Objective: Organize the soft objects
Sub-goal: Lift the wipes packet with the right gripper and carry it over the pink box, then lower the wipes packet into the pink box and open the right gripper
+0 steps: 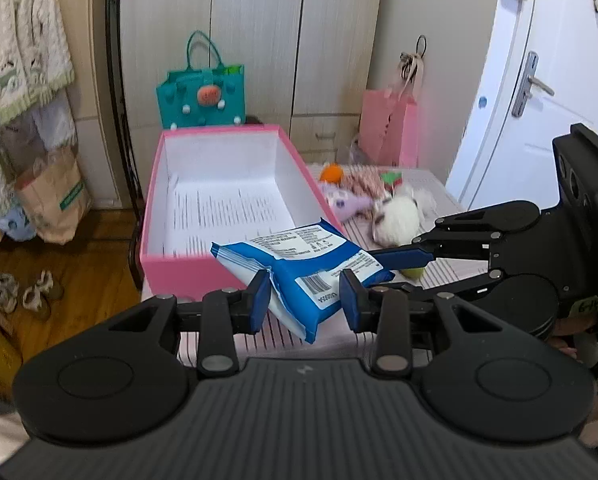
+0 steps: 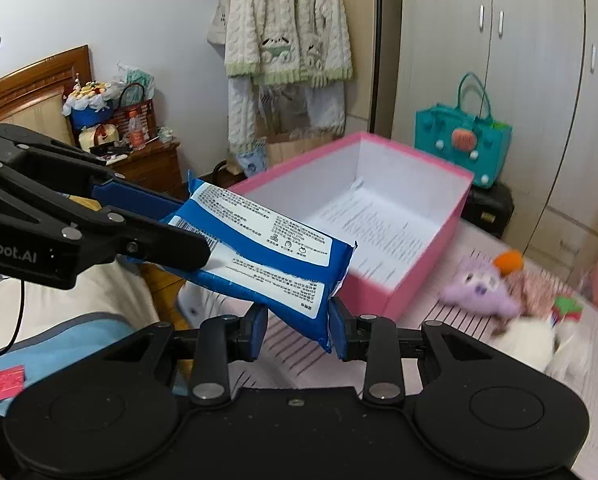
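The blue wipes pack (image 1: 303, 264) is pinched at its 2 ends by the left gripper (image 1: 305, 300) and the right gripper (image 2: 297, 326), and is held up beside the pink box (image 1: 187, 268).

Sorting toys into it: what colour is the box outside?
Pink box, white inside; clearest in the right wrist view.

Blue soft pack (image 1: 299, 264), white printed label panels and a barcode, held off the surface between both my hand-held grippers, tilted, one end at each. Pink box (image 1: 187, 268) just beyond the left hand-held gripper (image 1: 305, 300), open, white inside, printed sheet on its floor. Beyond and right of the right hand-held gripper (image 2: 297, 330), beside the box: purple plush (image 2: 481, 288), orange plush piece (image 2: 509, 260), white plush (image 2: 527, 344), blurred.
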`<action>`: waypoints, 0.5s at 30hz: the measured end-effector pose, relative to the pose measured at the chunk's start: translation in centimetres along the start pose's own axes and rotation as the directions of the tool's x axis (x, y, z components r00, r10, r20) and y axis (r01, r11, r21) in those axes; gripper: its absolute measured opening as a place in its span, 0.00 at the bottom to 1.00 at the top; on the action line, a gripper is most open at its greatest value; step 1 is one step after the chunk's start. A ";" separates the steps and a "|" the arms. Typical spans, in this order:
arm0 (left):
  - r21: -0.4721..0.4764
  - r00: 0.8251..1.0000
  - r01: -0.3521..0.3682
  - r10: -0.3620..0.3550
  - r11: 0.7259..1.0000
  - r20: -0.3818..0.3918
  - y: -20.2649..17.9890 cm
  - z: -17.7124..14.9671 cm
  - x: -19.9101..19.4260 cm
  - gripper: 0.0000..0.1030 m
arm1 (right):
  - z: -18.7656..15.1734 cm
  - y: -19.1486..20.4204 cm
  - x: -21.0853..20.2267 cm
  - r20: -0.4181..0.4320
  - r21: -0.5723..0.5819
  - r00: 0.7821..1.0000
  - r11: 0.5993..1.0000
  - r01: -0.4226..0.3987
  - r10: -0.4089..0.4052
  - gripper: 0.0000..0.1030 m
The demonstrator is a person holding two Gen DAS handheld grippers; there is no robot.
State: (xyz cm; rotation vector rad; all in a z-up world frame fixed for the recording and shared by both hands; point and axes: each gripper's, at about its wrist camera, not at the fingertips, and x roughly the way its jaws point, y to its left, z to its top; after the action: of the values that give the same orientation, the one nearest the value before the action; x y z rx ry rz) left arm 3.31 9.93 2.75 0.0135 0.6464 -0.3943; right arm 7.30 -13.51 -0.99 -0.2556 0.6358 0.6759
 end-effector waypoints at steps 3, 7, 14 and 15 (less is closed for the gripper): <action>-0.003 1.000 0.007 -0.007 1.000 0.022 0.7 1.5 1.2 0.35 | 1.4 -1.0 0.7 0.017 -0.016 1.000 1.000 0.026 -0.026 0.37; 0.015 0.997 -0.001 0.000 1.000 0.072 1.5 3.4 3.7 0.35 | 2.9 -3.2 2.7 0.045 -0.030 0.998 0.998 0.050 -0.049 0.37; -0.061 0.994 0.009 -0.002 0.998 0.111 4.4 6.9 10.7 0.35 | 5.6 -7.7 7.7 0.062 -0.047 0.992 0.992 0.116 -0.113 0.37; -0.073 0.994 0.012 -0.004 0.997 0.109 4.9 7.4 11.7 0.35 | 6.1 -8.3 8.4 0.057 -0.051 0.991 0.991 0.123 -0.120 0.37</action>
State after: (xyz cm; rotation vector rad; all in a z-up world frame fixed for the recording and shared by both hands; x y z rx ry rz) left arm 17.86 9.32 1.29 -0.0808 0.5532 -0.3763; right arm 20.54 -13.03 -1.29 -0.3230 0.5459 0.5812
